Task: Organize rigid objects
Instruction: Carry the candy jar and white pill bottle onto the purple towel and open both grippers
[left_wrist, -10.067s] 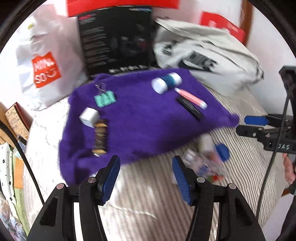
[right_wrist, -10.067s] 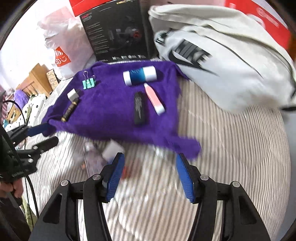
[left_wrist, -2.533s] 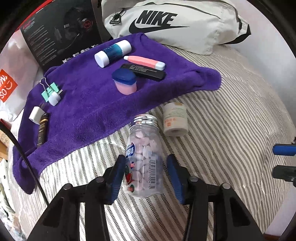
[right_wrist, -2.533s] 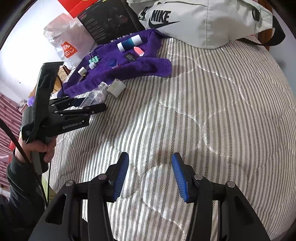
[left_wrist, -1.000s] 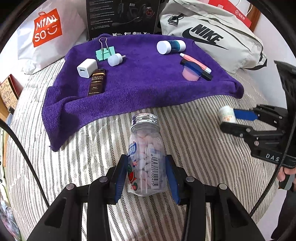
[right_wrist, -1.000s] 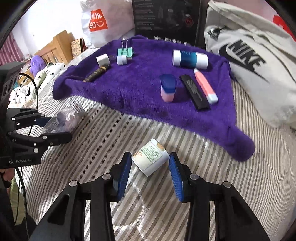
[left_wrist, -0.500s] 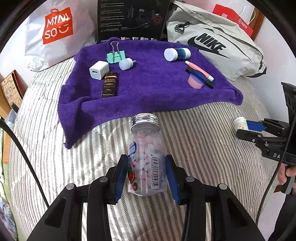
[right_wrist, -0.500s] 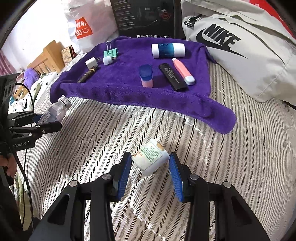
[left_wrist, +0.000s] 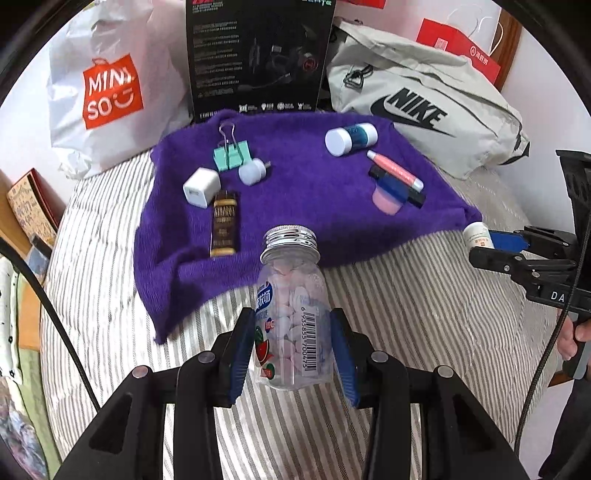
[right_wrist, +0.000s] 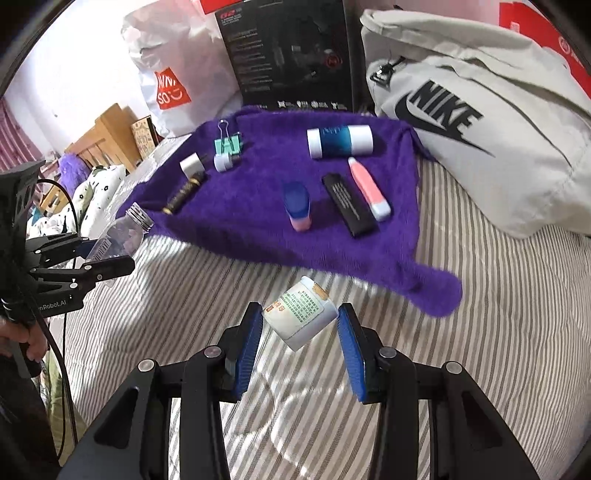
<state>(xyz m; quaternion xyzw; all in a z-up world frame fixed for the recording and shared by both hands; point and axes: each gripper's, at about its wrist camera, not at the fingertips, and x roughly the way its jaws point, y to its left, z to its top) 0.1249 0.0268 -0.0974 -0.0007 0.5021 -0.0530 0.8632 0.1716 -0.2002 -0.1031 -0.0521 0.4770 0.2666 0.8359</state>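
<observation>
My left gripper (left_wrist: 291, 343) is shut on a clear candy bottle (left_wrist: 290, 317) with a silver cap, held above the striped bed near the front edge of the purple towel (left_wrist: 295, 206). My right gripper (right_wrist: 300, 330) is shut on a small white medicine jar (right_wrist: 301, 315) with a green-printed label, held tilted above the bed just in front of the towel (right_wrist: 251, 221). On the towel lie a green binder clip (left_wrist: 231, 155), a white charger (left_wrist: 201, 186), a dark brown bar (left_wrist: 223, 229), a blue-and-white tube (left_wrist: 351, 138), a pink pen (left_wrist: 395, 171) and a blue-capped pink pot (left_wrist: 388, 194).
Behind the towel stand a white Miniso bag (left_wrist: 110, 92), a black headset box (left_wrist: 258, 55) and a grey Nike bag (left_wrist: 424, 110). A person's hand (right_wrist: 22, 338) holds the left gripper. Striped bedding (right_wrist: 498, 332) spreads to the right and front.
Both grippers have moved closer to the towel, each still carrying its object. The candy bottle's cap now overlaps the towel's front edge in the left wrist view.
</observation>
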